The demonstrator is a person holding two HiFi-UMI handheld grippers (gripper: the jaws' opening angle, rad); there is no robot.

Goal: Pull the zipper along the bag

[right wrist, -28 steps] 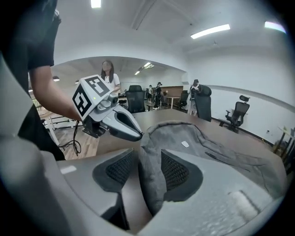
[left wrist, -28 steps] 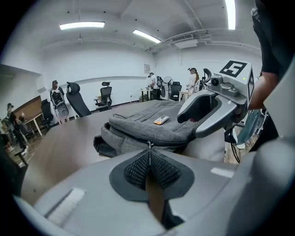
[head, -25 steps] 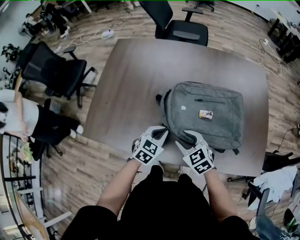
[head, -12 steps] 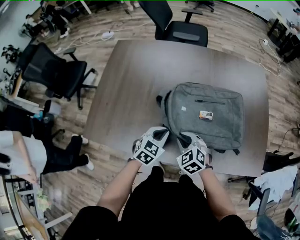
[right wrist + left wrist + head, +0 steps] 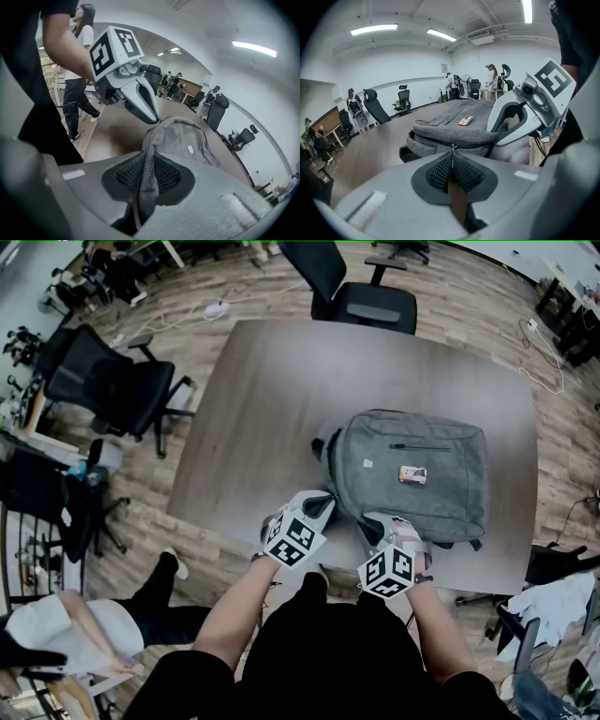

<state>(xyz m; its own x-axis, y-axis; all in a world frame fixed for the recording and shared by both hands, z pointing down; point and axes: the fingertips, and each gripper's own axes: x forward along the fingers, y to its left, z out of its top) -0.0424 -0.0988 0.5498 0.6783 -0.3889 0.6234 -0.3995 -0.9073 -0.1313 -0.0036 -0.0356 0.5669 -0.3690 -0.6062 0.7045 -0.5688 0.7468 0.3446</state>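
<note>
Head view: the bag (image 5: 417,474) lies flat on the table (image 5: 272,399), near the edge where the person stands. The left gripper (image 5: 319,505) and the right gripper (image 5: 373,521) both reach its near-left corner. Their marker cubes and bodies cover most of that corner, so the grips cannot be read from here. A small tag (image 5: 412,473) lies on top of the bag. What is inside the bag cannot be seen.

Left gripper view: the jaws are pressed together on the zipper pull (image 5: 451,151), a thin tab standing up between the pads at the bag's near side. The zipper there looks closed. The right gripper comes in from the right, and its tips are hidden behind the bag's edge.

Right gripper view: the jaws have just been closing and now pinch a fold of the bag's grey cloth. The fold's lower end disappears into the dark gap between them. The left gripper's tip meets the bag's far rim.
</note>
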